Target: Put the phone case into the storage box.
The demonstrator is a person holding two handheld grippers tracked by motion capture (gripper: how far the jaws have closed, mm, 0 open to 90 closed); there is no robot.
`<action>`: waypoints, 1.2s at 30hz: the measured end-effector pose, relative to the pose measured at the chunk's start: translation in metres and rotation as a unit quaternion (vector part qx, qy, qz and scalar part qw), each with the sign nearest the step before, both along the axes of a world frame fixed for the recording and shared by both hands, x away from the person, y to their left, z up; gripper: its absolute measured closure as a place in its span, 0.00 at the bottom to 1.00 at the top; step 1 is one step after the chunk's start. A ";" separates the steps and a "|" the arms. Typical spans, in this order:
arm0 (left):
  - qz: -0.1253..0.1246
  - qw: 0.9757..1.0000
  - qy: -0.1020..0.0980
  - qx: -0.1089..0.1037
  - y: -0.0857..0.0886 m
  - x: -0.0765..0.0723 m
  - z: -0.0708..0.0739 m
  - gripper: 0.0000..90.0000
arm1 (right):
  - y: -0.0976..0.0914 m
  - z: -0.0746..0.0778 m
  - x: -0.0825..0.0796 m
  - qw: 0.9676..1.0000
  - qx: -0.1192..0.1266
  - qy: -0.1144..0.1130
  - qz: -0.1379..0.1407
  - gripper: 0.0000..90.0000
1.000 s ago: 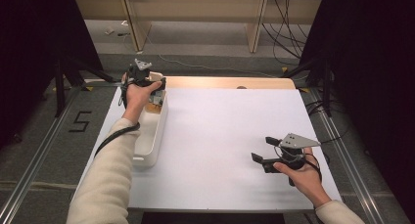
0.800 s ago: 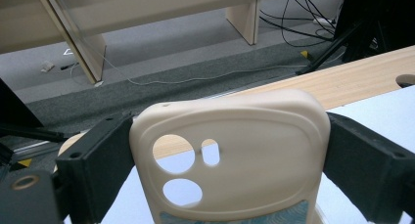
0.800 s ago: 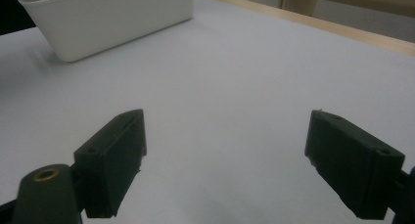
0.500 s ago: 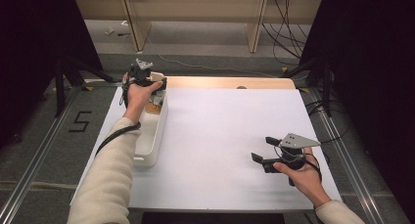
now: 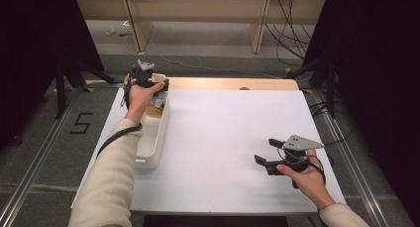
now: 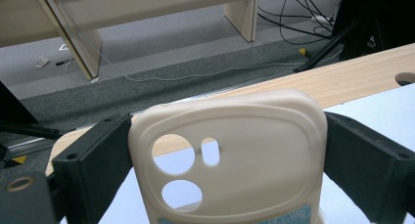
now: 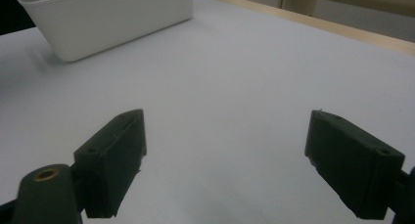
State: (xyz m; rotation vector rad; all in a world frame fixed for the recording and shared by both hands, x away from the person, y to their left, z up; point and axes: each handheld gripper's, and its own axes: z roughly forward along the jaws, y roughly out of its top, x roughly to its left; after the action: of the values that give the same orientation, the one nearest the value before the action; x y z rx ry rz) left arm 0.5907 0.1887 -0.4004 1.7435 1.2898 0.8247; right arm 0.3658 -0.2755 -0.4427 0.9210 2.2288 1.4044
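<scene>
Left gripper view: the two black jaws press against the sides of a cream phone case [image 6: 230, 155], holding it upright between them, with its camera cut-outs facing the lens. Beyond the case lie the wooden edge of the table [image 6: 352, 79], a strip of grey floor [image 6: 195, 62] and cables [image 6: 298, 9].

In the high view the left gripper [image 5: 148, 83] sits at the far left of the table, held up over the far end of a white bin [image 5: 156, 138]. The case shows there as a pale patch at the gripper's tip. Something orange-brown lies inside the bin below the hand, too small to make out. The left hand [image 5: 140, 95] wraps the gripper, and a cream sleeve [image 5: 106, 182] runs back to the bottom edge.

In the right gripper view the jaws stand wide apart with nothing between them, just above the white table top, and the bin [image 7: 107, 18] is well off at upper left. In the high view the right gripper [image 5: 272, 155] rests near the right front of the table, well apart from the bin and the case, held by the right hand [image 5: 304, 175].
</scene>
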 end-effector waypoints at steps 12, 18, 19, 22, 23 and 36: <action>-0.008 1.000 -0.007 0.004 -0.002 0.001 0.001 0.06 | 0.000 0.000 0.000 1.000 0.000 0.000 0.000 0.18; -0.011 1.000 -0.013 0.004 -0.003 0.001 0.004 0.01 | 0.000 0.000 0.000 1.000 0.000 0.000 0.000 0.18; -0.011 1.000 -0.014 0.005 -0.003 0.001 0.005 0.01 | 0.000 0.000 0.000 1.000 0.000 0.000 0.000 0.18; -0.011 1.000 -0.019 0.004 -0.004 0.000 0.006 0.00 | 0.000 0.000 0.000 1.000 0.000 0.000 0.000 0.18; -0.012 1.000 -0.020 0.005 -0.004 0.000 0.007 0.00 | 0.000 0.000 0.000 1.000 0.000 0.000 0.000 0.18; -0.019 0.999 -0.038 0.003 -0.007 -0.004 0.019 0.00 | 0.000 0.000 0.000 1.000 -0.001 0.000 0.000 0.18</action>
State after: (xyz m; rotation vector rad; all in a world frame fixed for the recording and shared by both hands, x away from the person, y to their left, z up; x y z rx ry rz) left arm 0.5865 0.1813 -0.3810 1.7204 1.2017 0.8657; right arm 0.3656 -0.2755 -0.4424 0.9202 2.2289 1.4017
